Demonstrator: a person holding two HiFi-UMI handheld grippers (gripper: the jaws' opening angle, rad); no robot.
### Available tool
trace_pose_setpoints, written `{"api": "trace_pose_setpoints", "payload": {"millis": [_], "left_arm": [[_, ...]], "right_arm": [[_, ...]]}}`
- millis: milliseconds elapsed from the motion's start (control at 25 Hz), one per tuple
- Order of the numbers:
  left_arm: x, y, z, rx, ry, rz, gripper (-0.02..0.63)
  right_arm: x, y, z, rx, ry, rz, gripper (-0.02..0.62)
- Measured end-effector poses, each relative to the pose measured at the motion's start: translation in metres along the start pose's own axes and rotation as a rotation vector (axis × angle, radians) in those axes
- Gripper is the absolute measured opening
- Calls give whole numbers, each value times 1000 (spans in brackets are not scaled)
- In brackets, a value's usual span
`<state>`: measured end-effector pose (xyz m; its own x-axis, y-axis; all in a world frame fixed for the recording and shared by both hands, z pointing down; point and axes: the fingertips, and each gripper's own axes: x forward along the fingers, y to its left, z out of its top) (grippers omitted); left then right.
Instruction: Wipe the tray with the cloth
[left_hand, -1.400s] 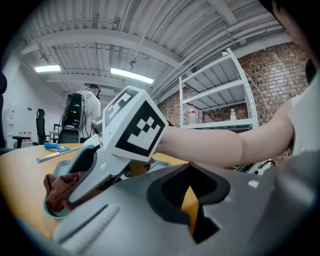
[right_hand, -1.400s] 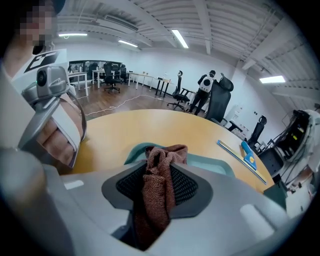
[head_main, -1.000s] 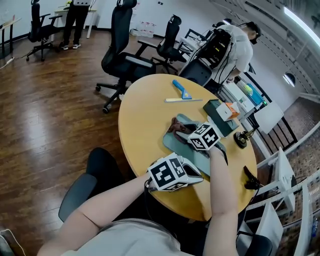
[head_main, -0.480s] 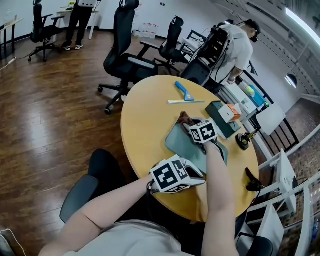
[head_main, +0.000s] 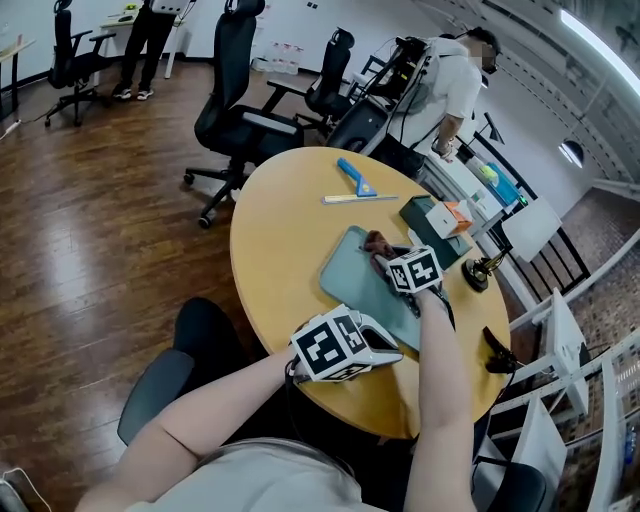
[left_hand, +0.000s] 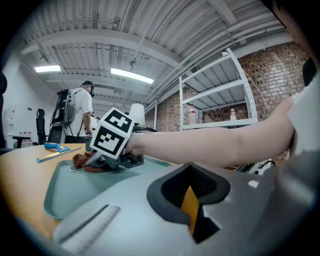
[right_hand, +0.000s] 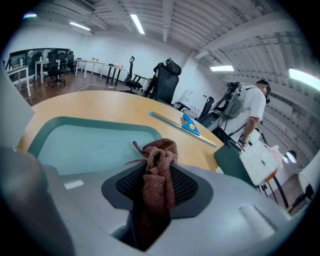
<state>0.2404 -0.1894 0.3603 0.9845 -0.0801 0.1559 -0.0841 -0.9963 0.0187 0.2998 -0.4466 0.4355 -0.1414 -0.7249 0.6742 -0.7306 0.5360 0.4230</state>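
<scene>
A teal tray lies on the round wooden table. My right gripper is shut on a bunched reddish-brown cloth, which it presses onto the tray's far right part. In the right gripper view the cloth fills the gap between the jaws, with the tray's floor ahead. My left gripper rests low at the near end of the tray. In its own view the left gripper shows only a narrow dark gap, so its state is unclear. That view also shows the cloth under the right gripper.
Beyond the tray lie a blue scraper and a long ruler. A dark green box with a white-and-orange box on it sits at the right. Office chairs and a standing person are behind the table.
My right gripper has dragged the cloth from the tray's far left corner across to its far right side. The left gripper has stayed put.
</scene>
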Motion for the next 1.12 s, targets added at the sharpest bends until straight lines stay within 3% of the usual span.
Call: {"api": "trace_pose_setpoints", "payload": {"millis": [680, 880, 1120], "left_arm": [[-4, 1, -2, 1, -10, -4, 322], [0, 2, -2, 1, -10, -7, 322], [-1, 2, -1, 1, -10, -7, 322]], "right_arm": [[-64, -54, -112, 53, 141, -160, 137], [-73, -71, -130, 98, 150, -203, 137], [-74, -66, -125, 42, 182, -206, 133]]}}
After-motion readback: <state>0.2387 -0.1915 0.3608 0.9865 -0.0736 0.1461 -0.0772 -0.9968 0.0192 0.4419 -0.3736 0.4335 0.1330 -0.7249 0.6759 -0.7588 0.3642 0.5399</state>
